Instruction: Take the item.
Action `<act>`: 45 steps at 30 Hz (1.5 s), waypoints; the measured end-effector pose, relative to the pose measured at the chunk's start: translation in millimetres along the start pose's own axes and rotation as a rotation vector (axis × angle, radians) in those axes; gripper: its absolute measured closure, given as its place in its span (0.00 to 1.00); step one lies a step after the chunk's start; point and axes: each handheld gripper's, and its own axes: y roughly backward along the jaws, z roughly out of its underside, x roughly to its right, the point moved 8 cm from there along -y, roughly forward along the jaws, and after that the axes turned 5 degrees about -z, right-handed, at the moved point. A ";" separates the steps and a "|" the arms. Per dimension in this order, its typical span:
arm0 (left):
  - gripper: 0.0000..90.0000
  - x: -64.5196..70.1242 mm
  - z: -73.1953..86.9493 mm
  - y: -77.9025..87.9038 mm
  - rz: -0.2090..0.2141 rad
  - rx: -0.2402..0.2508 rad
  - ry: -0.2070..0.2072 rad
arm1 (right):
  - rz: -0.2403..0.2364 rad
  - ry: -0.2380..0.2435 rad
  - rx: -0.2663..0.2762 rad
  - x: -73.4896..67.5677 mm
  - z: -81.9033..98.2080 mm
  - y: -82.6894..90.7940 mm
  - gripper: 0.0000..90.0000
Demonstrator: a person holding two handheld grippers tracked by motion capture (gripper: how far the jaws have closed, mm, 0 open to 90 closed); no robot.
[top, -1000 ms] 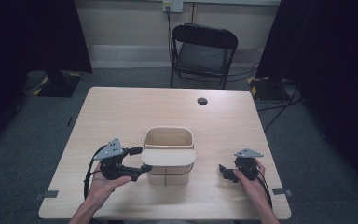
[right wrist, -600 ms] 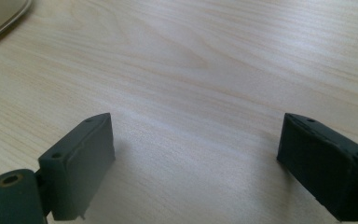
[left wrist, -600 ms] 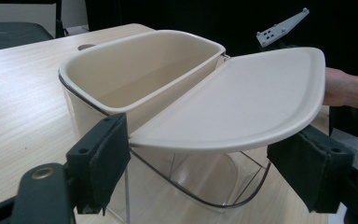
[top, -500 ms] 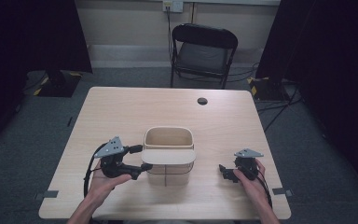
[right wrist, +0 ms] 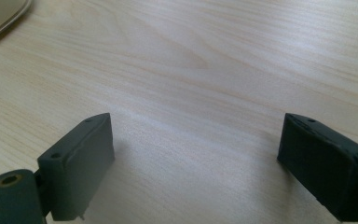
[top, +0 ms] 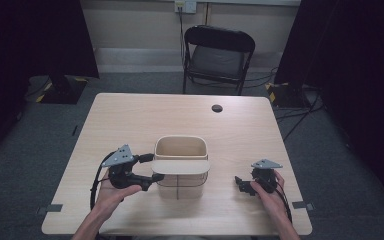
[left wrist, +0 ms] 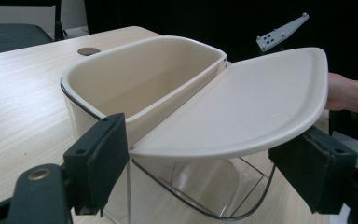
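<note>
A cream bin [top: 180, 146] with a clear lower half stands at the middle of the table's near side. Its flat cream lid [top: 181, 166] lies level over the near part. My left gripper [top: 151, 168] is at the lid's left end with its jaws wide apart. In the left gripper view the lid [left wrist: 242, 102] stretches between and just above the two pads [left wrist: 105, 158] of my left gripper [left wrist: 209, 156], and I see no squeeze on it. The bin [left wrist: 135, 70] is bare inside. My right gripper [top: 240, 184] rests low at the right, and in its own view it [right wrist: 196, 154] stands open over bare wood.
The wooden table [top: 145, 120] has a small black round cap [top: 217, 108] near its far edge. A black folding chair [top: 219, 55] stands beyond the table. A cream edge [right wrist: 0, 14] shows at the top left of the right gripper view.
</note>
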 end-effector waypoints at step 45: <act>0.41 0.4 -11.1 -2.2 0.057 -0.024 0.021 | 0.000 0.000 0.000 0.0 0.0 0.0 0.11</act>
